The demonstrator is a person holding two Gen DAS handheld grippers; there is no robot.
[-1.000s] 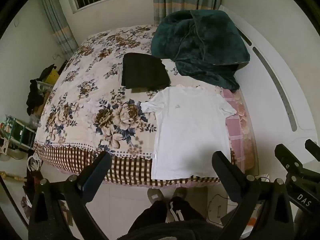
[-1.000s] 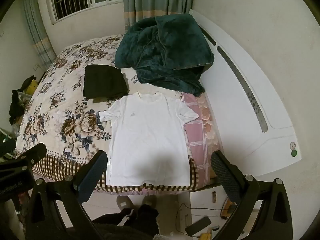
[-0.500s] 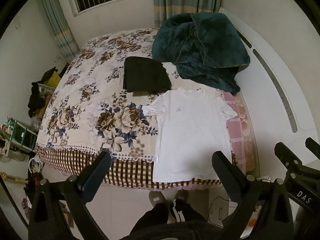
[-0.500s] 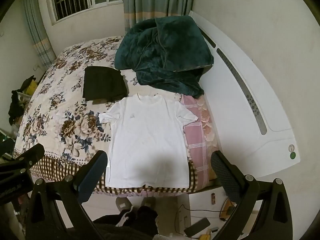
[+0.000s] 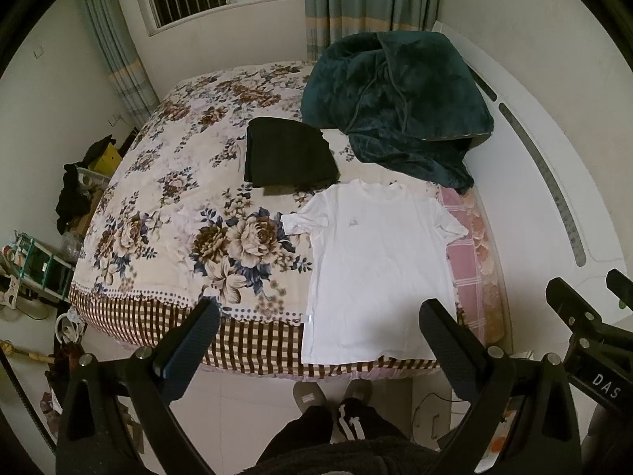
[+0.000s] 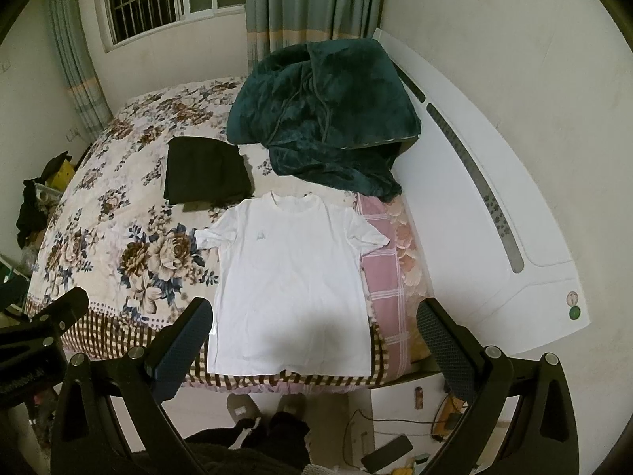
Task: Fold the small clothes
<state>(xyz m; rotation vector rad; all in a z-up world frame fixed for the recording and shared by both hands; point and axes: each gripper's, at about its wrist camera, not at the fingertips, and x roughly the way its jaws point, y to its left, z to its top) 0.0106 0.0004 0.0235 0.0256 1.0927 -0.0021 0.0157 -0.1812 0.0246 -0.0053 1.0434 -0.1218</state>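
A white T-shirt (image 5: 376, 269) (image 6: 292, 277) lies flat, face up, at the near right edge of the bed, collar away from me and hem at the bed's edge. Behind its left shoulder sits a folded black garment (image 5: 287, 152) (image 6: 203, 170). My left gripper (image 5: 318, 314) is open and held high above the near bed edge, holding nothing. Just as high and back from the shirt's hem, my right gripper (image 6: 314, 314) is also open and empty.
A dark green blanket (image 5: 395, 107) (image 6: 324, 114) is heaped at the far right by the white headboard (image 6: 494, 213). The floral bedspread (image 5: 178, 198) covers the bed. A person's slippered feet (image 5: 332, 396) stand on the floor below. Clutter lies along the left wall (image 5: 75, 194).
Both grippers have drifted slightly back and up, so the bed and shirt sit a little lower in the views. Nothing on the bed has moved.
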